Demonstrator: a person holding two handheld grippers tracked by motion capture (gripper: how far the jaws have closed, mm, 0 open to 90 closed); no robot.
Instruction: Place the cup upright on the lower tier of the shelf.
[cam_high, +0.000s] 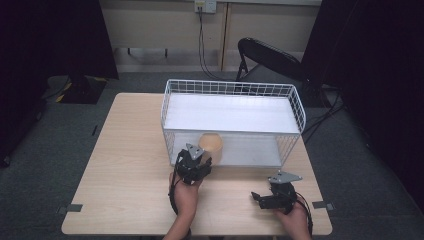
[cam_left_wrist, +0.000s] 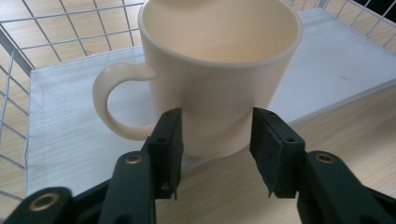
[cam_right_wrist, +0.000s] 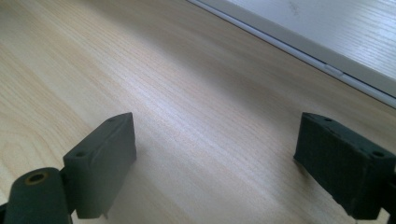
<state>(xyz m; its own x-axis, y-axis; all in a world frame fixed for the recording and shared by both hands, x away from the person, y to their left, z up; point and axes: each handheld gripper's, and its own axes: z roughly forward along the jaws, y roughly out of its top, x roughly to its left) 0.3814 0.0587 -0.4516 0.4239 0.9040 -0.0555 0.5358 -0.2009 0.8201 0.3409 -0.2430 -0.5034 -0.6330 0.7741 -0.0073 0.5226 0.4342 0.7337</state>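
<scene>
Mug (cam_left_wrist: 219, 79) sits on the white lower shelf of the wire basket (cam_high: 232, 90), at its front edge, handle pointing off to the left in the left gripper view. Left gripper (cam_left_wrist: 217, 140) has its jaws apart either side of the mug's base, and I can't quite tell if the pads touch yet. Looks like glazed ceramic: stiff, slick, chippable, so squeeze low on the body. Right gripper (cam_right_wrist: 215, 163) hangs wide apart over bare table (cam_right_wrist: 140, 70).
</scene>
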